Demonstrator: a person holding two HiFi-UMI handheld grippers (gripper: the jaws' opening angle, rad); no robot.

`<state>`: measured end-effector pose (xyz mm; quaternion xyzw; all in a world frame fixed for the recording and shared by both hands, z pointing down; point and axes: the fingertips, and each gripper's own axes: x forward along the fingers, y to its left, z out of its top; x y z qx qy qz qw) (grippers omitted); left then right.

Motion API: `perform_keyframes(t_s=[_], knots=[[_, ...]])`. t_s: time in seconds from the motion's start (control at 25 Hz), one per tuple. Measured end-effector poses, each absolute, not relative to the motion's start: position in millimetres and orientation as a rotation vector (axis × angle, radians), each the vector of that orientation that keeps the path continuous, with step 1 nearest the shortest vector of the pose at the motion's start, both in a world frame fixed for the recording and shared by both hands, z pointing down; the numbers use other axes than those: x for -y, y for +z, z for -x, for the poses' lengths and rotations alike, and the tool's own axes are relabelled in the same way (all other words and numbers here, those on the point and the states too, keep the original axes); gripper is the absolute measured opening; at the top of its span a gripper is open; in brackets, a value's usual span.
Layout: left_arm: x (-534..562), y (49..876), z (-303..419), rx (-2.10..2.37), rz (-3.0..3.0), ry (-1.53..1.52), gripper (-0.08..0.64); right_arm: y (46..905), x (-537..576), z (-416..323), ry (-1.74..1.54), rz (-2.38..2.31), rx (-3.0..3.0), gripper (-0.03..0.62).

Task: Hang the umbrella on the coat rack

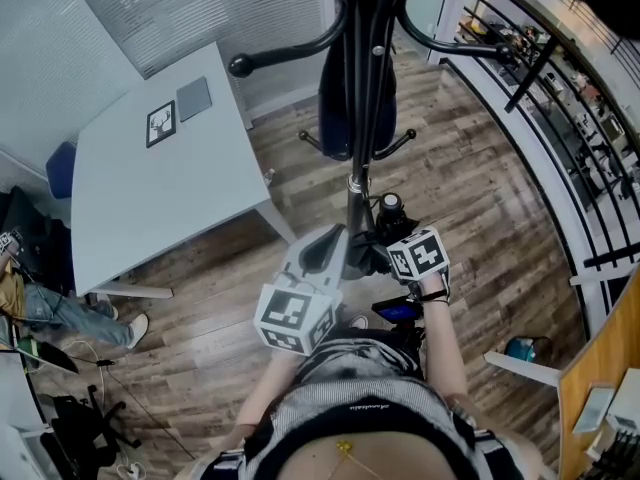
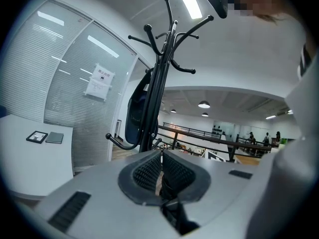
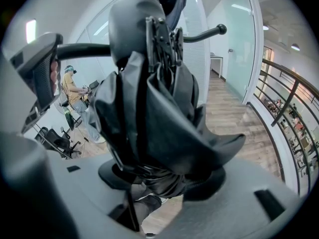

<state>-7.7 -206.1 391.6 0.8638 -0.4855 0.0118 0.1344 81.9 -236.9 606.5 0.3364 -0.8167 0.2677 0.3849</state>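
A black coat rack point(image 1: 366, 88) stands right in front of me, its curved hooks spreading overhead point(image 2: 164, 31). A dark blue bag point(image 1: 338, 103) hangs from it. My right gripper point(image 1: 388, 251) is shut on a folded black umbrella point(image 3: 149, 108), whose fabric bulges out between the jaws and whose rounded end point(image 3: 134, 24) points up toward a hook point(image 3: 204, 32). My left gripper point(image 1: 326, 252) is beside it at the umbrella's lower end. Its ribbed pads point(image 2: 148, 173) are nearly together, with a dark strap point(image 2: 169, 188) pinched between them.
A white table point(image 1: 140, 198) at the left carries a framed picture point(image 1: 160, 123) and a grey tablet point(image 1: 194, 98). A black railing point(image 1: 565, 118) curves along the right. A person's legs point(image 1: 60, 313) and an office chair point(image 1: 80, 428) are at the far left.
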Motion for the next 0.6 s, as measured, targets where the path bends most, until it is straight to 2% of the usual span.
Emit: perform_keyframes(t_s=[0.6], knots=[[215, 393, 11, 1.406, -2.502, 0.045, 0.011, 630, 242, -84, 0.722, -0.835, 2.033, 0.250]])
